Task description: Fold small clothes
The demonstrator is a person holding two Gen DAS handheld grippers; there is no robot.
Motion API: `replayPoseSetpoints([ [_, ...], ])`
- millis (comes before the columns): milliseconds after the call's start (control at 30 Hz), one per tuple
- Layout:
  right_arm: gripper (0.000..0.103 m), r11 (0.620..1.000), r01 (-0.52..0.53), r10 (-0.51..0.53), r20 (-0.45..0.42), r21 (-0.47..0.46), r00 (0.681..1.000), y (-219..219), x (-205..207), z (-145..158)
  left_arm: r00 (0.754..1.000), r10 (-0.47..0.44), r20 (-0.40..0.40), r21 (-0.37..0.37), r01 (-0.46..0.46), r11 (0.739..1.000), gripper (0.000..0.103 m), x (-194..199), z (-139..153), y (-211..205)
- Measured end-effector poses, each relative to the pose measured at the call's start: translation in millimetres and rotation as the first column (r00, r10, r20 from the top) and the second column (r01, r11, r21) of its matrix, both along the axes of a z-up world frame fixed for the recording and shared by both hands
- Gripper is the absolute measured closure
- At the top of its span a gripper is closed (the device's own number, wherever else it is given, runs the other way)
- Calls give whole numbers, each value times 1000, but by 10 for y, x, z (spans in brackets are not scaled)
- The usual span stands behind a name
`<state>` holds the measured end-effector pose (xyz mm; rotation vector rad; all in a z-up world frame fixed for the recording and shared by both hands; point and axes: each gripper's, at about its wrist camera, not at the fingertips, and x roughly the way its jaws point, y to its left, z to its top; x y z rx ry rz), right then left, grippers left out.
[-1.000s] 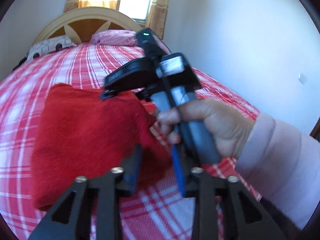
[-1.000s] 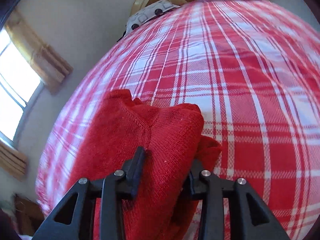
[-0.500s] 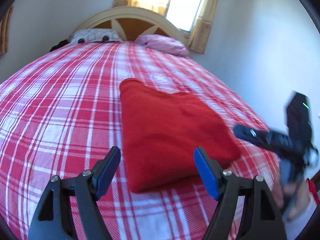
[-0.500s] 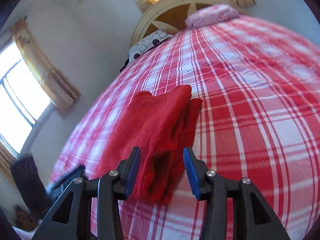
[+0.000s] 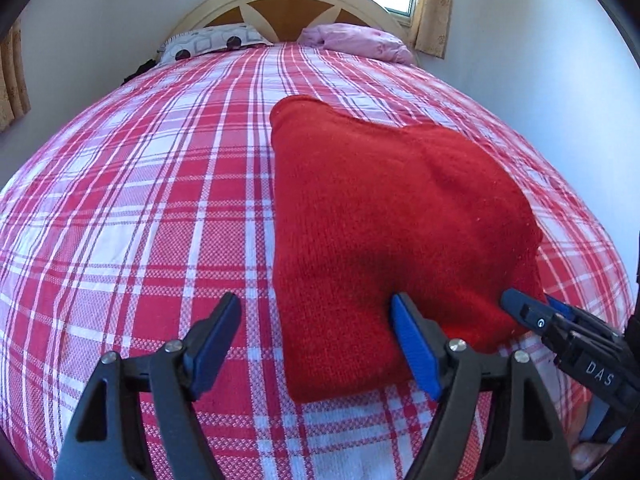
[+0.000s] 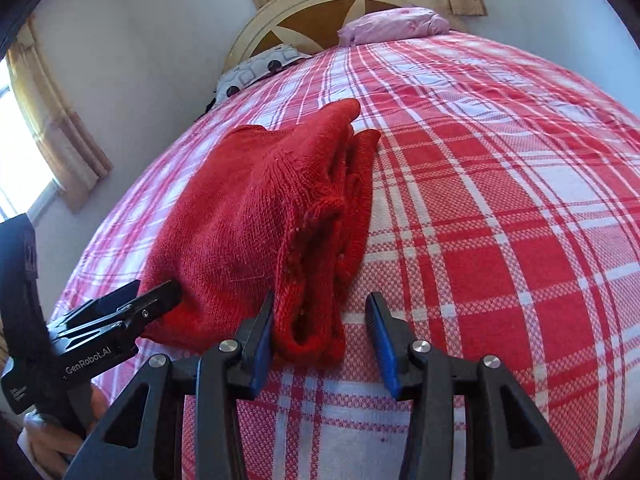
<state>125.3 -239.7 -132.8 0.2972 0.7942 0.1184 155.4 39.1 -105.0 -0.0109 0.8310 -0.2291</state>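
A folded red knitted garment (image 5: 380, 220) lies flat on the red-and-white checked bedspread (image 5: 140, 220). My left gripper (image 5: 316, 332) hangs open just above the garment's near left corner; its right pad is over the fabric, its left pad over the bedspread. From the right wrist the same garment (image 6: 256, 216) shows its layered open edge. My right gripper (image 6: 320, 328) is open around the near end of that edge, with a gap to the right pad. Each gripper shows in the other's view: the right one (image 5: 532, 312), the left one (image 6: 132, 304).
At the bed's far end are a cream headboard (image 5: 288, 4), a patterned pillow (image 5: 212, 42) and a pink pillow (image 5: 356, 42). Walls and curtained windows surround the bed. A hand (image 6: 52, 440) grips the left tool's handle. Bare bedspread (image 6: 500, 200) stretches right of the garment.
The right gripper was shut on the garment's folded edge and has let go. Both jaws have widened and both grippers have drawn back toward the near edge. The garment now rests folded.
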Motion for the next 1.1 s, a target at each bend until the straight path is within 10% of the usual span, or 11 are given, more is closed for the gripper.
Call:
replayPoseSetpoints([
  [300,58,999,-29,28,-25,-35,999,62,-164,142,1000,-31,2,43,31,999,21,-129,59,15],
  [633,58,994,19,-4,135,-109,991,-123,154,863,996,-5,86,12,4,1000,14,126,528,140],
  [800,58,984,68,-56,82,-163,995,-94,818,679,998,25,56,41,-27,999,14,603,531,-108],
  [1100,58,999,53,-53,-57,7,997,-191,1238,142,997,31,-69,138,-21,990,13,1151,98,-456],
])
